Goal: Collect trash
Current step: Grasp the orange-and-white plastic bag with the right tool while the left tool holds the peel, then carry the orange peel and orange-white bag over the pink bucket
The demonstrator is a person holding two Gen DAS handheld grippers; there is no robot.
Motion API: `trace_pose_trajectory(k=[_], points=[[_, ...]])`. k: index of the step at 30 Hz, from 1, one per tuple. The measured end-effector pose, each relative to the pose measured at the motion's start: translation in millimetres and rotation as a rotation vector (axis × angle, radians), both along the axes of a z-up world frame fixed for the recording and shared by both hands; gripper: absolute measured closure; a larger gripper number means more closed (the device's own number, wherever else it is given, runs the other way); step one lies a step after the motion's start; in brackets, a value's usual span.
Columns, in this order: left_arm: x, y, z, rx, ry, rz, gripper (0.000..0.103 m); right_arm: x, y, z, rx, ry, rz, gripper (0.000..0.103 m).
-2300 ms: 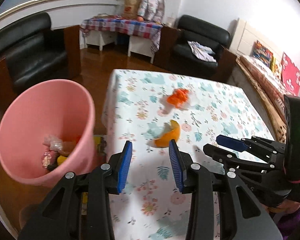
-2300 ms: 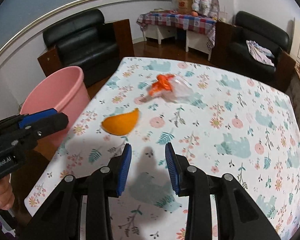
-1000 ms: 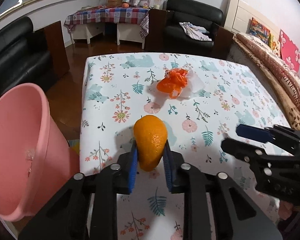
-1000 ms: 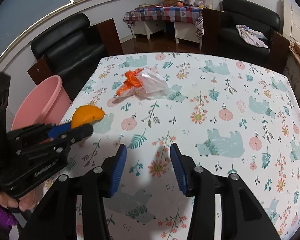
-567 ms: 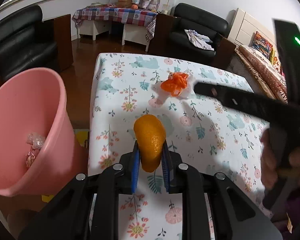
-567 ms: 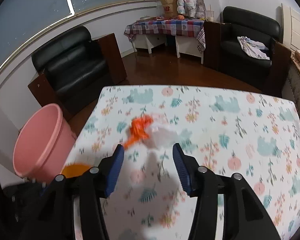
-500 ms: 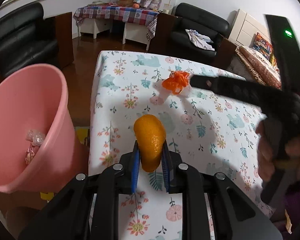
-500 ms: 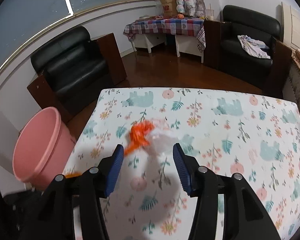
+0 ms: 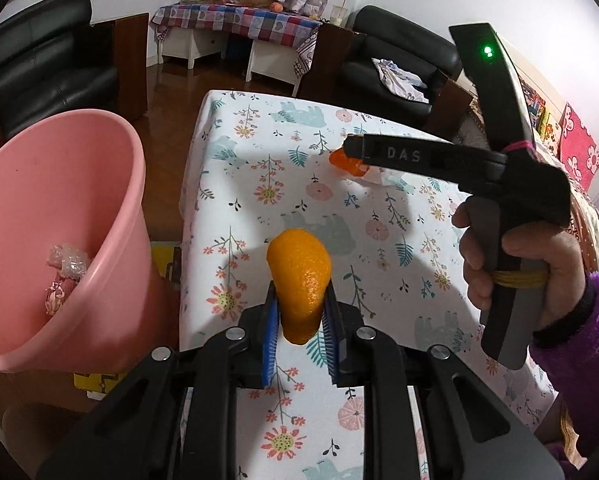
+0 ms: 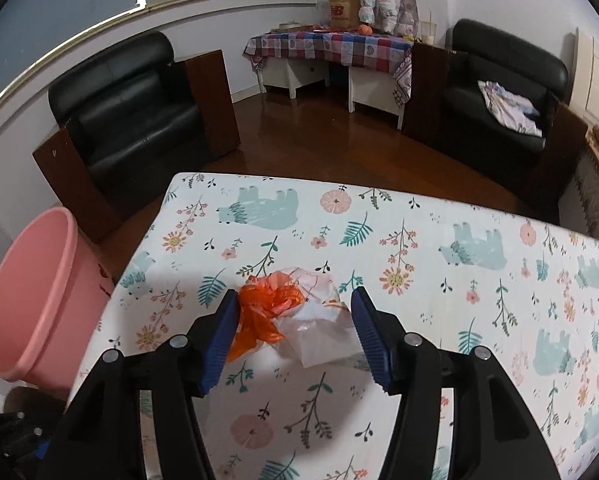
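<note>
My left gripper (image 9: 299, 320) is shut on a piece of orange peel (image 9: 299, 276), held up above the table's left part. A pink bin (image 9: 55, 240) with wrappers inside stands to its left, off the table edge. In the right wrist view my right gripper (image 10: 293, 334) is opening its jaws around a crumpled clear bag with orange plastic (image 10: 287, 312) that lies on the floral tablecloth (image 10: 459, 280); the pads do not press it. A hand in a purple sleeve (image 9: 515, 256) holds that gripper in the left wrist view, its tip over the bag (image 9: 347, 162).
The pink bin (image 10: 31, 296) sits on the floor beside the table's left edge. Black armchairs (image 10: 135, 108) and a side table with a checked cloth (image 10: 331, 50) stand beyond the table on a wooden floor.
My right gripper moved forward over the table to the orange-and-clear bag and its jaws widened around it. My left gripper kept the peel and shifted slightly toward the bin side.
</note>
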State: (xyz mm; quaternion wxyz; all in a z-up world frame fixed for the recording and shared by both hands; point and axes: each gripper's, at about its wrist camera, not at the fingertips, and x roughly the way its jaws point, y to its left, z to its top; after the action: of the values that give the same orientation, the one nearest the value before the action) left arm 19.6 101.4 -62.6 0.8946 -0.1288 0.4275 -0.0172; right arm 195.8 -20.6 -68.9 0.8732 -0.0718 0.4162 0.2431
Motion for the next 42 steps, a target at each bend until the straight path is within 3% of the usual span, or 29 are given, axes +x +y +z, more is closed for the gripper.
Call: trace_pose_trajectory(k=[7,19,33,42], points=[[-6,0,7,0.002,-0.019,0.012,0.084,-5,0,-1,-0.020,-0.028,0.027,0.057],[-23,2,30,0.021,-0.078,0.060,0.084,-63,-19,29,0.068,-0.045,0.062,0.058],[-53,43,68,0.096,-0.182,0.213,0.084,-115,-2,60,0.110,-0.087,0.128,0.058],[-76,81,76,0.142,-0.200,0.340,0.084,-132,22,77,0.125,-0.118,0.193,0.058]])
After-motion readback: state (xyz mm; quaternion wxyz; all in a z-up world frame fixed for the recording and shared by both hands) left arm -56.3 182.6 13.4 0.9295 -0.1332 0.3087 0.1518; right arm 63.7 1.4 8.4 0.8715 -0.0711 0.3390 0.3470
